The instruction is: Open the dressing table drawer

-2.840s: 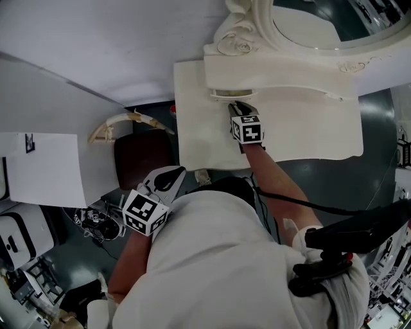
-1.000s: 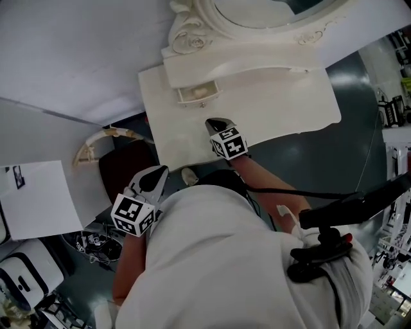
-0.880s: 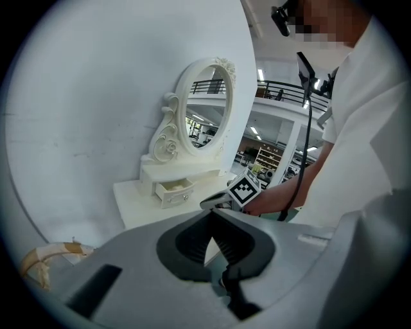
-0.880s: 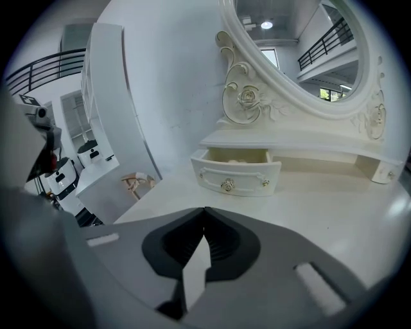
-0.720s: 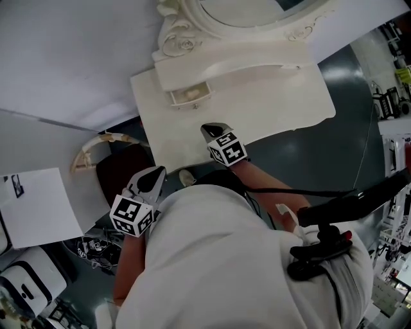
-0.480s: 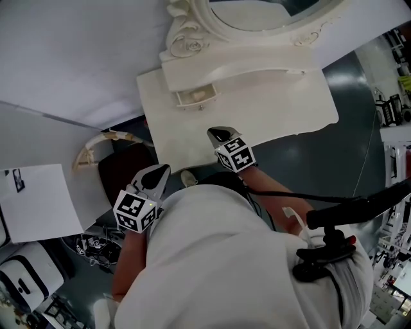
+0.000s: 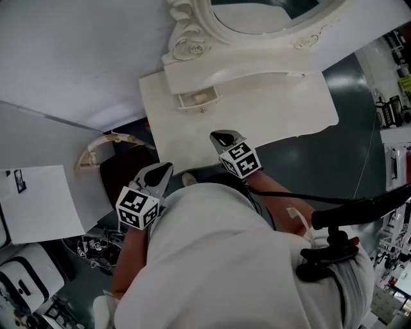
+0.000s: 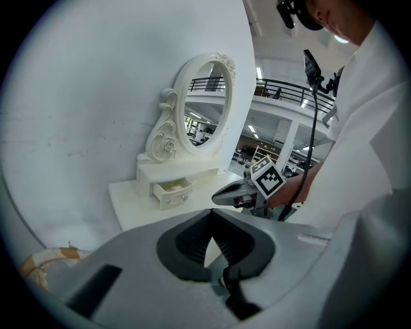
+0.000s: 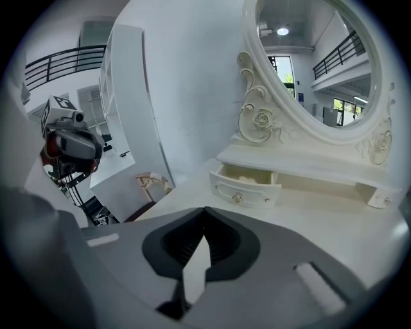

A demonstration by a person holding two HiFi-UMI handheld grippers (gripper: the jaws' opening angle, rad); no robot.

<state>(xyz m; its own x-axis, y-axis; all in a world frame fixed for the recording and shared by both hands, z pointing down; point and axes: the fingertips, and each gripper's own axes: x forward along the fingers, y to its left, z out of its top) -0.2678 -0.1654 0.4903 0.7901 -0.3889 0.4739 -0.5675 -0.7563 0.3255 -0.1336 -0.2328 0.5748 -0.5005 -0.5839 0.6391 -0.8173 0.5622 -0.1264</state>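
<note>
The small cream drawer with a round knob [image 7: 198, 98] stands pulled out of the shelf below the oval, carved-frame mirror [image 7: 270, 13], toward eleven o'clock on the white dressing table top [image 7: 276, 109], so the task looks done. The right gripper [image 7: 221, 136], jaws pressed together on nothing, hovers at five o'clock from the drawer and apart from it, probably clearing away. The left gripper [image 7: 164, 169], likewise closed and empty, idles off the table's edge at seven o'clock.

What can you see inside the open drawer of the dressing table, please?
The drawer shows a cream interior with a pale, indistinct lump. Its floor is hidden behind its own front, its rear by the shelf above.
</note>
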